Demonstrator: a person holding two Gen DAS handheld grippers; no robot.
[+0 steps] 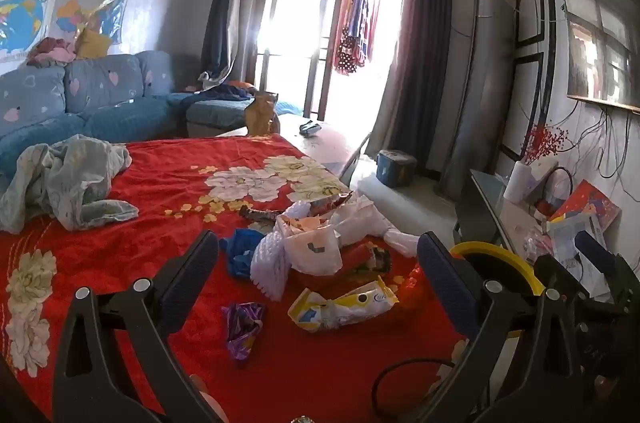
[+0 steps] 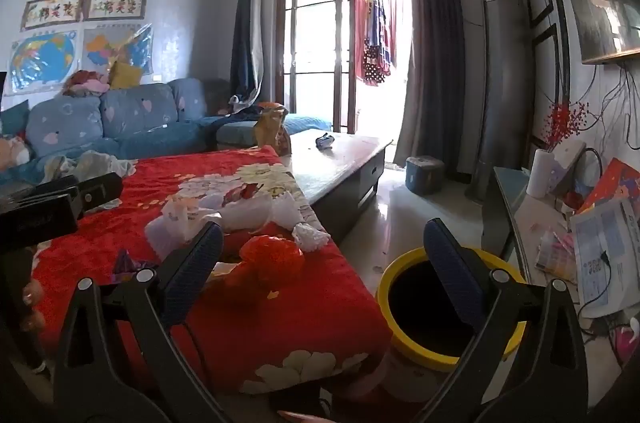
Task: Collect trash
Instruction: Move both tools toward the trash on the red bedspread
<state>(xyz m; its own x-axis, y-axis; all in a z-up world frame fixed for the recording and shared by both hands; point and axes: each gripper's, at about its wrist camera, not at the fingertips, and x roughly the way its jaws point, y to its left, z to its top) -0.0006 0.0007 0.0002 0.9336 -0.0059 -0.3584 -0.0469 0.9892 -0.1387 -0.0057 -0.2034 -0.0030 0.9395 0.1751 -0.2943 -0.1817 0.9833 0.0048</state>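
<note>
The left gripper point(image 1: 318, 265) is held wide open with nothing gripped; just beyond and between its fingers a heap of trash is spread on the red floral blanket point(image 1: 160, 183): a white plastic bag point(image 1: 312, 247), a yellow-and-white wrapper point(image 1: 344, 307), a purple wrapper point(image 1: 242, 327) and a blue scrap point(image 1: 240, 251). The right gripper point(image 2: 324, 247) is likewise spread fully and empty. A crumpled red bag point(image 2: 272, 257) is seen ahead between its fingers, and the yellow-rimmed bin point(image 2: 420, 339) stands on the floor behind its right finger.
</note>
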